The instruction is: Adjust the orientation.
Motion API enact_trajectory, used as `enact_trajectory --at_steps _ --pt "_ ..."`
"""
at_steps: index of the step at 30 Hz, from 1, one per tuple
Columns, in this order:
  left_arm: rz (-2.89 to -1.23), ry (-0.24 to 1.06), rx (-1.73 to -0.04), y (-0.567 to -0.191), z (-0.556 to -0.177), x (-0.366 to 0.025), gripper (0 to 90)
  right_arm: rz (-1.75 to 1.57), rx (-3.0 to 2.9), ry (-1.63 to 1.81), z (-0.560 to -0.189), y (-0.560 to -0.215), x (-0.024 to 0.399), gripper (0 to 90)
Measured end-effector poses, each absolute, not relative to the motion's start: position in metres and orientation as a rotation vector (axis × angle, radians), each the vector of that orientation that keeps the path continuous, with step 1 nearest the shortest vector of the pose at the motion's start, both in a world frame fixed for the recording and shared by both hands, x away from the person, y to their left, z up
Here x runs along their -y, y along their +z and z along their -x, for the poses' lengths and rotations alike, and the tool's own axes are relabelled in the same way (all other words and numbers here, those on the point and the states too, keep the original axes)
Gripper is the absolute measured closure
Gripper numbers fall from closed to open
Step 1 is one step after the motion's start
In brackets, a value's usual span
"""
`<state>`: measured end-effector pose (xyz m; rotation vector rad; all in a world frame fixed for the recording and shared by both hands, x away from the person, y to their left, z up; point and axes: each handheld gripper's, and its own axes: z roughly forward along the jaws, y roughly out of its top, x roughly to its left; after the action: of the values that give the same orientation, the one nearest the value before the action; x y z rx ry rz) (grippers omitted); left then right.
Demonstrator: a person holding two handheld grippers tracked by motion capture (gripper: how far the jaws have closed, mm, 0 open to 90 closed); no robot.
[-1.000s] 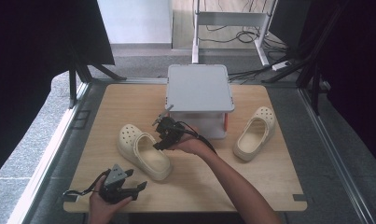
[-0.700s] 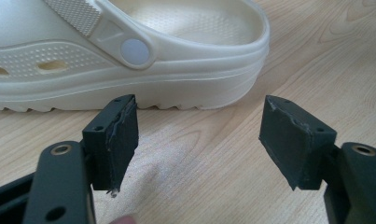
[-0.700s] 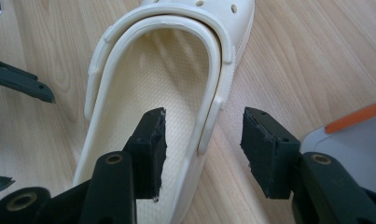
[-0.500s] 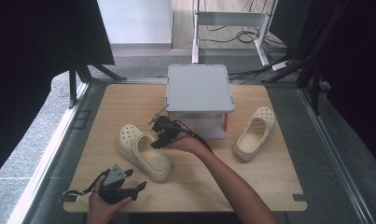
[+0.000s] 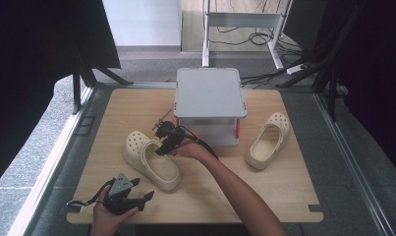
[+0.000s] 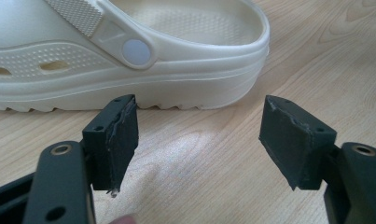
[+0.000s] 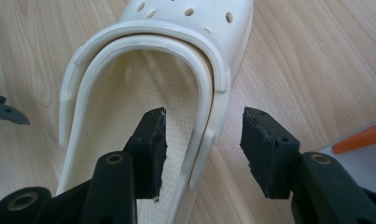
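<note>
High view: right hand-held gripper [image 5: 162,142] over the side wall of the left clog [image 5: 151,160], jaws well apart, one inside the shoe and one outside. Left hand-held gripper [image 5: 145,196] near the front edge of the tabletop [image 5: 284,187], jaws open, holding nothing, just beside the heel end of that clog. Second clog [image 5: 268,141] well apart, on the right of the grey box [image 5: 209,101]. Compared with the earlier frames: right hand-held gripper shifted slightly along the clog and a little lower; left hand-held gripper in the same place; both clogs and the box unmoved.

Left gripper view: black jaws wide open, bare wood between them. Behind them the left clog [image 6: 129,51], cream coloured, smooth moulded foam, round rivet at the strap, ridged sole, pebbled insole.

Right gripper view: jaws straddling the clog [image 7: 176,84] rim and its folded heel strap, pads not pressing on it, gap visible at both sides. Round vent holes on the toe part; light wood grain on the tabletop [image 7: 307,60].
</note>
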<state>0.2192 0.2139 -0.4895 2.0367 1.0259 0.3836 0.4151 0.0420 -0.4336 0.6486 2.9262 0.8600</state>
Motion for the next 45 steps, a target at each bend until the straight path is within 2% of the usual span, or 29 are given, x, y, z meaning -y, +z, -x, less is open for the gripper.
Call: enact_trajectory --at_steps 7,12,15,20,45 --pt "-2.039 0.385 -1.026 -0.49 -0.219 -0.214 28.6 -0.669 -2.93 0.823 -0.42 -0.437 -0.048 54.4" --pt "-2.043 0.389 -1.027 -0.49 -0.219 -0.214 28.6 -0.687 -2.923 0.793 -0.42 -0.439 -0.051 62.0" --pt "-2.044 0.39 -1.027 -0.49 -0.219 -0.214 28.6 -0.728 -2.935 0.791 -0.42 -0.442 -0.053 70.6" --pt "-2.044 0.391 -1.027 -0.49 -0.219 -0.214 28.6 -0.757 -2.927 0.782 -0.419 -0.443 -0.054 73.7" --pt "-2.046 0.396 -1.028 -0.49 -0.219 -0.215 28.6 -0.81 -2.906 0.84 -0.412 -0.431 -0.054 78.4"
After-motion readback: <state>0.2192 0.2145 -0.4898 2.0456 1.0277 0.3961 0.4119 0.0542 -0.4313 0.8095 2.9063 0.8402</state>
